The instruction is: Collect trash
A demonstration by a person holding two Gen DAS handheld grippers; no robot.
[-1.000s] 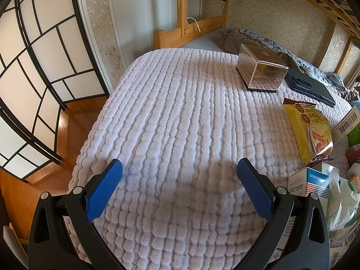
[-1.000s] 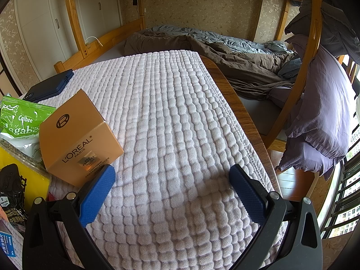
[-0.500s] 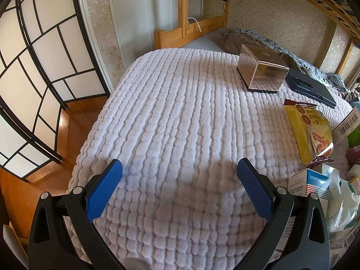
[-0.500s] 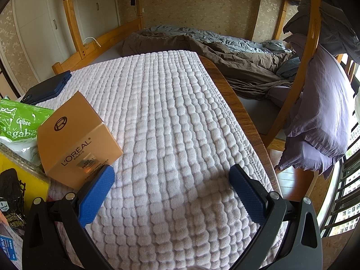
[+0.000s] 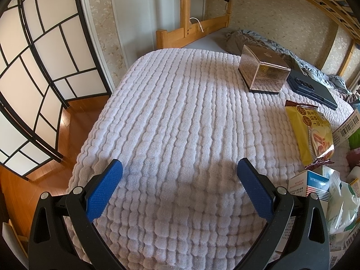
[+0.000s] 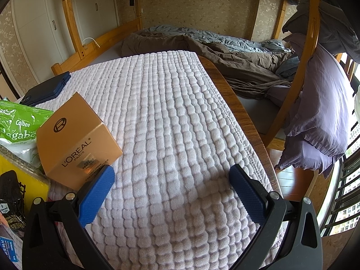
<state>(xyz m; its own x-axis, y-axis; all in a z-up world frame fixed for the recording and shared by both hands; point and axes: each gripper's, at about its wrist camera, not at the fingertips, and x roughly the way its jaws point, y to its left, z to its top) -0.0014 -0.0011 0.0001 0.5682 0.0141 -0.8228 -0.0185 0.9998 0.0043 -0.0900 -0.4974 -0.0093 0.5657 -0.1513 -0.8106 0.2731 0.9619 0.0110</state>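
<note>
2 tools wide apart, 1 L'Oréal box (image 6: 77, 139).

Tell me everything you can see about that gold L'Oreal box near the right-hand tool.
The L'Oreal box is a small carton of what looks like glossy golden-tan card. One face carries a dark ring-shaped logo, another reads "L'OREAL PARIS" with smaller print below. It looks closed and undented. It sits tilted on the white quilted blanket, leaning back toward the green snack bag behind it. The right gripper has its jaws wide open, one blue pad just in front of the box's lower corner; whether they touch is unclear.
</note>
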